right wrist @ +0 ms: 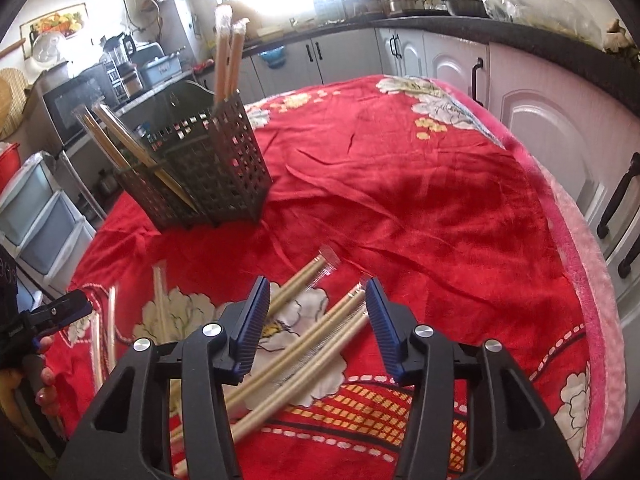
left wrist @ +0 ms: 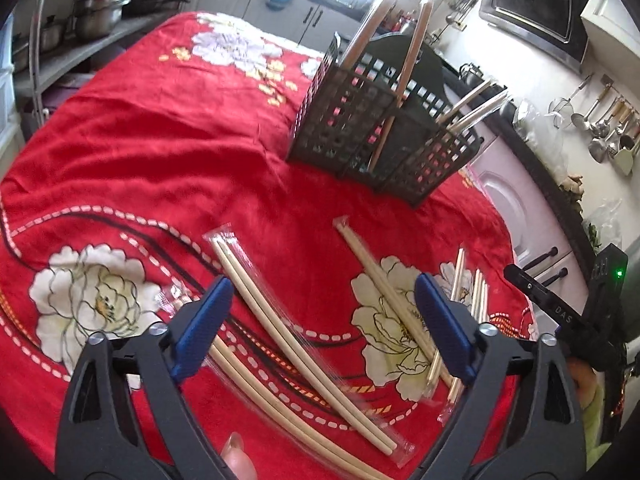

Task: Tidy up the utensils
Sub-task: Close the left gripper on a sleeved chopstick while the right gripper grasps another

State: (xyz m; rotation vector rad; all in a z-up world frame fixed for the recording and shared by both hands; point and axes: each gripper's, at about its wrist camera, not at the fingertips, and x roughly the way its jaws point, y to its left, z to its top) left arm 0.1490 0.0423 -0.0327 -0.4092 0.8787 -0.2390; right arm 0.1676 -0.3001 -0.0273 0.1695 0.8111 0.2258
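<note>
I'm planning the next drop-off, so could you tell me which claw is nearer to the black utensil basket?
Neither clearly. The left claw and right claw both hover open over wrapped chopsticks on the red cloth, well short of the black utensil basket; the gaps look similar.

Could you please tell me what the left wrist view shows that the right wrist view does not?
Only the left wrist view shows the utensils hanging on the wall and the left hand-held gripper, open above a wrapped chopstick pair. Only the right wrist view shows the stacked plastic drawers and the right hand-held gripper, open over other wrapped chopsticks. Both share the black lattice utensil holder with chopsticks standing in it, and the red floral cloth.
</note>
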